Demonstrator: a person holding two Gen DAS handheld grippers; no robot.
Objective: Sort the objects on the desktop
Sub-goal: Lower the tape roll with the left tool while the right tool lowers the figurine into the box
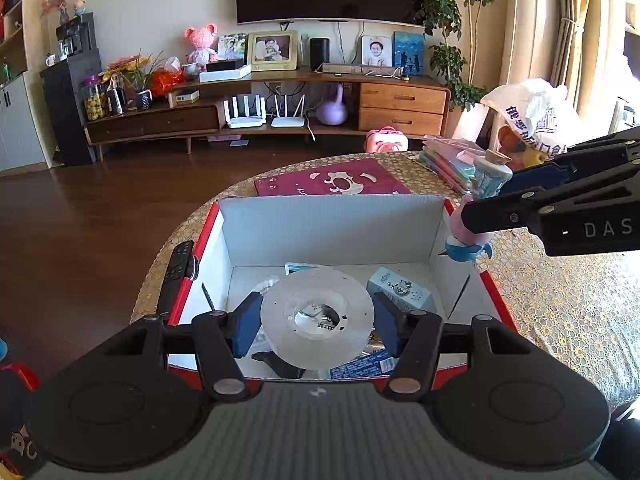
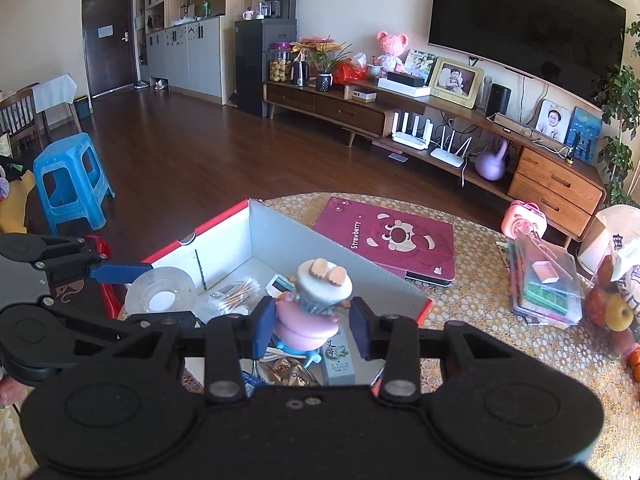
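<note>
Left wrist view: the left gripper (image 1: 316,322) is positioned over the open cardboard box (image 1: 332,224), a white-lined box with red outer edges standing on a table covered by a gold lace-pattern cloth (image 1: 560,304). Its blue pads (image 1: 246,326) press against both sides of a clear tape roll (image 1: 318,318), which is held above the box interior. Below the roll, on the box floor, lie a small white-and-blue carton (image 1: 402,290), a blue printed packet (image 1: 366,364) and other small items that cannot be identified. A black remote control (image 1: 176,270) rests on the cloth just outside the left wall of the box. A maroon Strawberry tablet case (image 1: 332,180) lies flat beyond the far wall. Right wrist view: the right gripper (image 2: 310,326) grips a pink and blue toy figurine (image 2: 308,308) between its blue pads (image 2: 264,330), holding it over the near right part of the box (image 2: 280,240). Inside the box, a bag of cotton swabs (image 2: 236,292) lies against the floor. To the right of the box, well apart from it, a stack of clear plastic cases (image 2: 544,284) sits on the cloth, with fruit in a bag (image 2: 616,308) beside it.
</note>
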